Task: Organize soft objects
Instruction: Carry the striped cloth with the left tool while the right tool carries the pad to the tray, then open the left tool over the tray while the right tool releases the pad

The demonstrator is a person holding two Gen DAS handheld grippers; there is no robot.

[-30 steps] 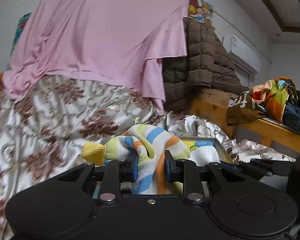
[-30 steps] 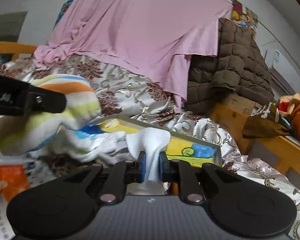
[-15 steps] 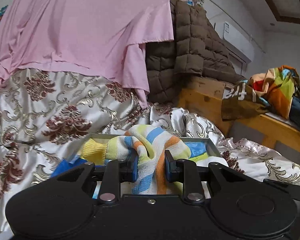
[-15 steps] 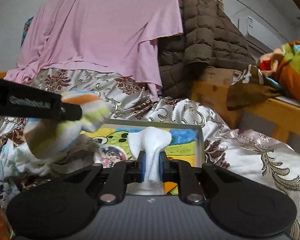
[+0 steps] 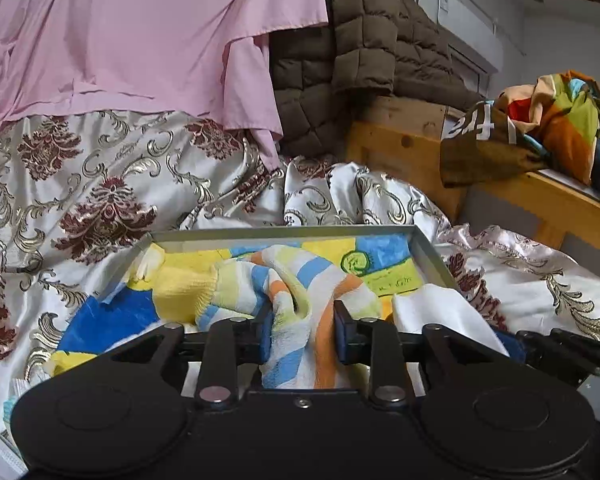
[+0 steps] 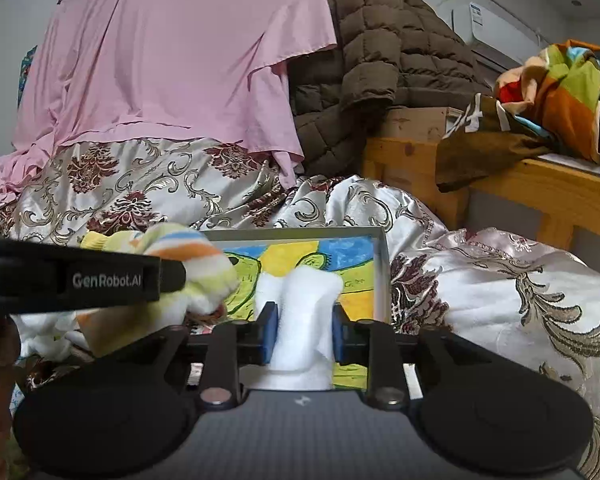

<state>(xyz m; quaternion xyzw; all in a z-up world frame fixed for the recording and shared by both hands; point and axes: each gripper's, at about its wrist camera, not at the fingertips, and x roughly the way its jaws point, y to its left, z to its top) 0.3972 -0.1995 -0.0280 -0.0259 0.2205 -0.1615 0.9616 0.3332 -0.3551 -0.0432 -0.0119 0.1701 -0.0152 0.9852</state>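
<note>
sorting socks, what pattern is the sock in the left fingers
Pastel stripes: orange, blue, yellow-green, white sock; clearest in left wrist view.

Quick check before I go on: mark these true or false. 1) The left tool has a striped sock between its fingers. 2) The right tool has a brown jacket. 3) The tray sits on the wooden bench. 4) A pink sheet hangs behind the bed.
1) True: the pastel striped sock is between the opening left tool.
2) False: the opening right tool has a white fluffy cloth; the brown quilted jacket hangs behind.
3) False: the grey metal tray lies on the floral satin bedspread.
4) True: pink sheet.
</note>
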